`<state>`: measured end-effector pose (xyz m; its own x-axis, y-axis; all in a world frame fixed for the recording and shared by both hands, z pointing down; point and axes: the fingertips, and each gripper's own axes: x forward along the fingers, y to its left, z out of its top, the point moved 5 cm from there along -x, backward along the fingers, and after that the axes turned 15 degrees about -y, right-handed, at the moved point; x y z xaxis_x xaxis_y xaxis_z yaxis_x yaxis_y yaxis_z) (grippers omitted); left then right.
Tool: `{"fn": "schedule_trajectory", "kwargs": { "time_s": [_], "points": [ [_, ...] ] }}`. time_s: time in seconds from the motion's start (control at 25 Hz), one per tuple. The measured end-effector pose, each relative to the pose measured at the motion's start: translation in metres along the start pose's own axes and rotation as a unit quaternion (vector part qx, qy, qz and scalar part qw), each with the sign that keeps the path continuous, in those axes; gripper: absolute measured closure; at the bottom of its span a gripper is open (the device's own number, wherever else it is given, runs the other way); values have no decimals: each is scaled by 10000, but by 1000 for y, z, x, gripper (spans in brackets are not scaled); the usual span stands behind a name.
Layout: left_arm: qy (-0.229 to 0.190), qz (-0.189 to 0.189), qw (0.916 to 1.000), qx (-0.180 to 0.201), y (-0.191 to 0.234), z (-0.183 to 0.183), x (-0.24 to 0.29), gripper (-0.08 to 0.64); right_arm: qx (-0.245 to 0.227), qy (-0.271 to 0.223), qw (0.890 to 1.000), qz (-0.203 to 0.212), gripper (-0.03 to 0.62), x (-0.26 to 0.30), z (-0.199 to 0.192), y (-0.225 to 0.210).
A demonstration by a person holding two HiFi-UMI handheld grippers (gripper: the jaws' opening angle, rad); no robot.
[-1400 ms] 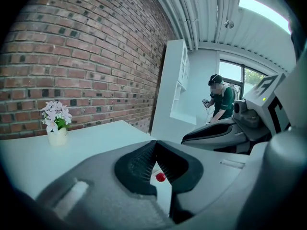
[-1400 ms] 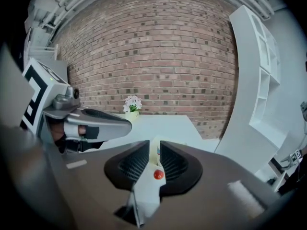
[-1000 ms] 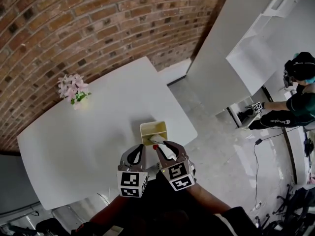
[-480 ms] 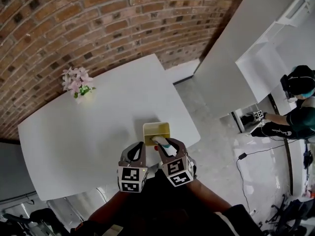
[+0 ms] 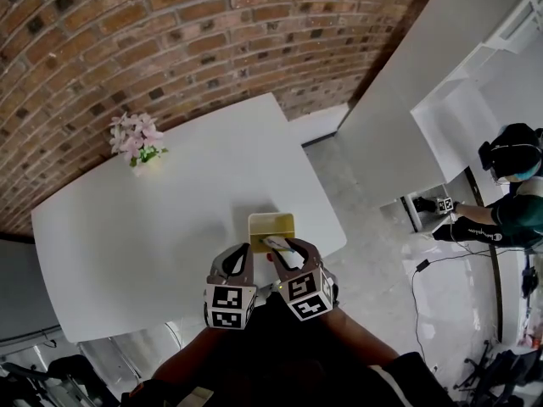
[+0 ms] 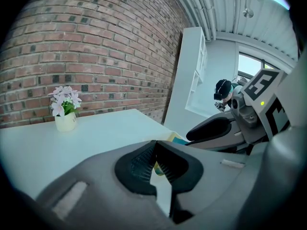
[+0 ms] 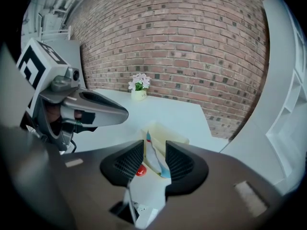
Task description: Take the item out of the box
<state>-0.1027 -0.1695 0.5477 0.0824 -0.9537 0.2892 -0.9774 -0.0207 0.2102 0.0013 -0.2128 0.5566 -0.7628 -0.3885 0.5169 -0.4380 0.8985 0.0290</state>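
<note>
Right gripper: jaws apart, had just been opening. The item, a flat white packet with blue edging and a red spot, lay loose between the pads, and I saw no pad pressing it. It was out of the box, just in front of it on the table.

Left gripper: jaw tips together, nothing clamped. It hung just left of the right one, and both pointed down at the box.

The open-topped yellow box stood near the table's near edge, close to its right corner. The edge ran just under my grippers, so I had little room there. To the left and far side there was lots of bare white top. The only other thing on it was a flower pot, well apart at the far left by the brick wall.

Past the right corner was grey floor with a cable on it, and a white partition. A person was at the far right, well apart from the table.
</note>
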Motion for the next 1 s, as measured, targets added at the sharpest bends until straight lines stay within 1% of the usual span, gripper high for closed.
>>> {"fn": "schedule_trajectory", "kwargs": {
  "time_s": [0.28, 0.4, 0.52, 0.68, 0.8, 1.0],
  "points": [
    [10, -33, 10000, 1, 0, 1, 3, 554, 0, 257, 9996, 115, 462, 8, -11, 1],
    [9, -30, 10000, -5, 0, 2, 4, 554, 9, 301, 9995, 125, 480, 10, -13, 1],
    [29, -26, 10000, -24, 1, 0, 4, 554, 36, 335, 9994, 87, 514, 12, -15, 0],
    [30, -48, 10000, -23, 2, 0, 3, 554, -6, 333, 9994, -40, 578, 11, -16, -1],
    [19, -79, 10000, 1, 2, 1, 2, 554, -14, 308, 9995, -101, 588, 9, -15, -1],
    [-41, -165, 9999, 10, 0, 4, -1, 554, 39, 126, 9997, -214, 589, 2, -6, 0]
  ]
}}
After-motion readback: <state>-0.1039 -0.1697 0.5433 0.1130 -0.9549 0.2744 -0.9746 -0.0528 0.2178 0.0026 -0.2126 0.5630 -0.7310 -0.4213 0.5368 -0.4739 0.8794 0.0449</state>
